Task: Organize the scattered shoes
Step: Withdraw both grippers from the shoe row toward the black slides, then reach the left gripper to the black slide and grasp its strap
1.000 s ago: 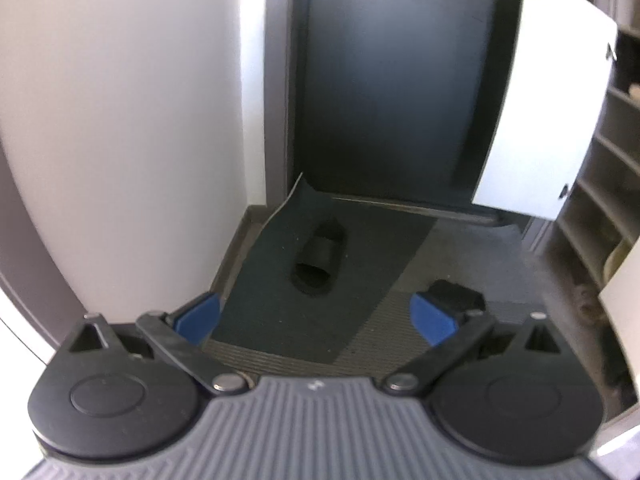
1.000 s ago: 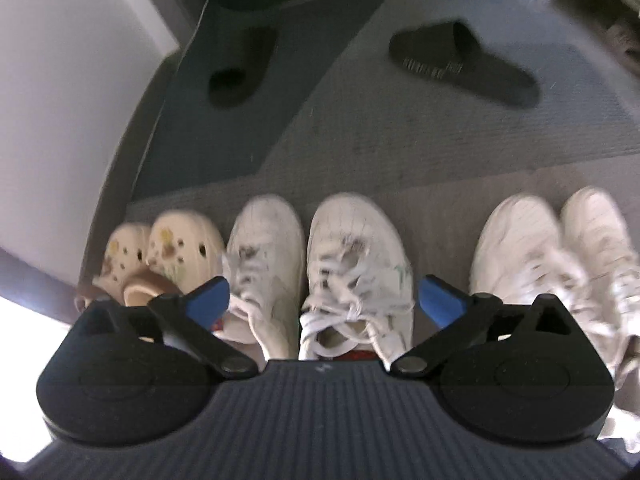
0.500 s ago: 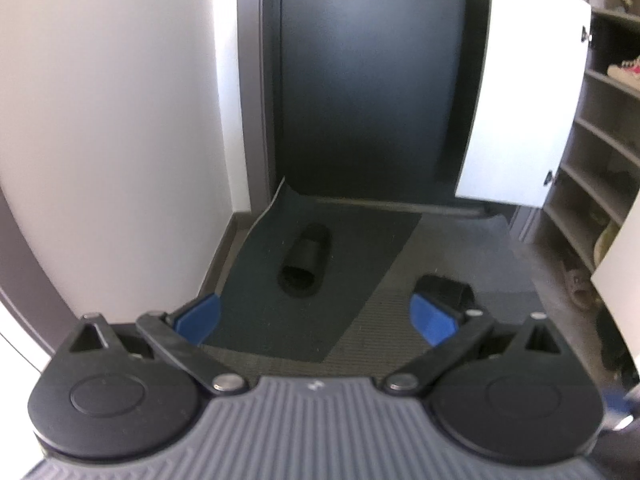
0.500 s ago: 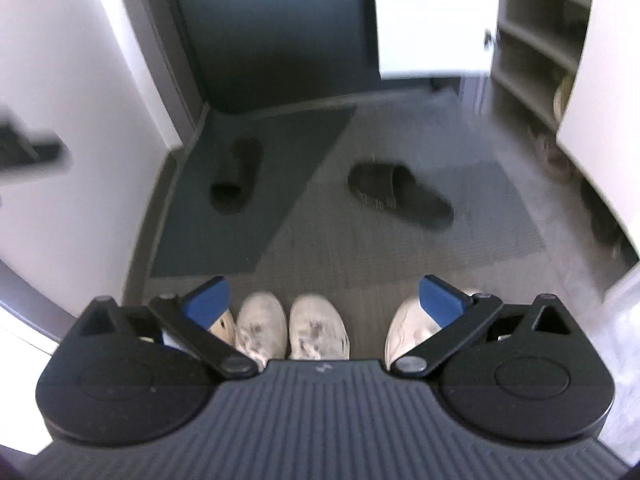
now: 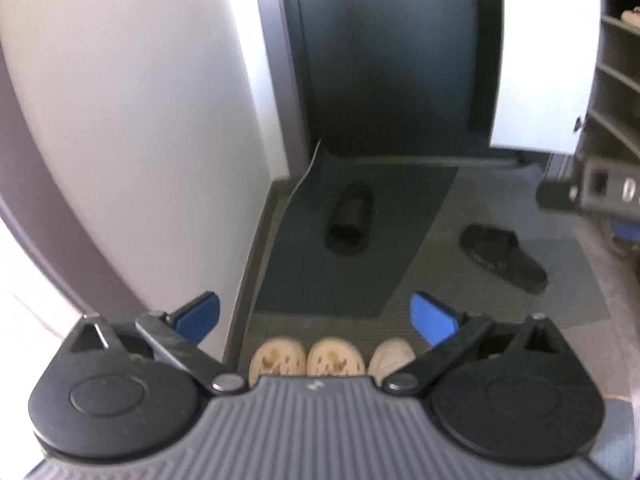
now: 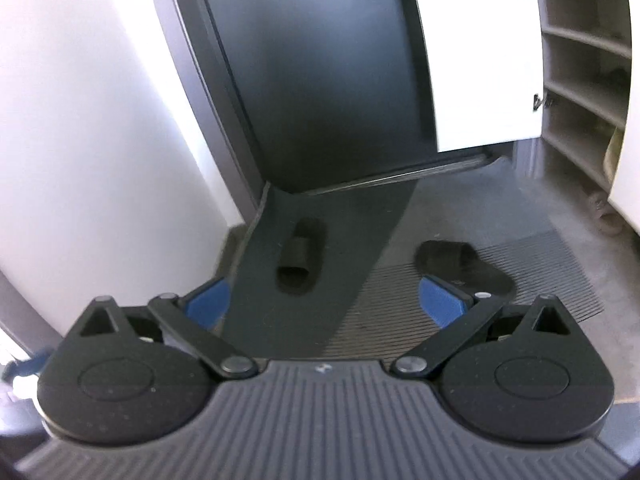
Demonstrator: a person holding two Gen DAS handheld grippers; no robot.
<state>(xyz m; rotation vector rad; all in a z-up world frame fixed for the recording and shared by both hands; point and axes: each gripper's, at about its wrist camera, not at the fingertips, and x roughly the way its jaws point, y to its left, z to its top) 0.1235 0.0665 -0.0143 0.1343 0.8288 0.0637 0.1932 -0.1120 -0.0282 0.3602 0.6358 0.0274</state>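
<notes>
Both claws are hanging spread and empty: left claw, right claw; two slides are lying well ahead.

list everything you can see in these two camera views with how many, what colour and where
Slide sandals: 2, black, one on the dark mat, one on the ribbed grey mat.
Light shoes: 3 toes visible, cream-white, lined up at the near edge.
Door: 1, dark, straight ahead.
Cabinet door: 1, white, open, right.
Shelves: grey-brown, far right.
Left gripper: 1, blue pads, open.
Right gripper: 1, blue pads, open.
</notes>
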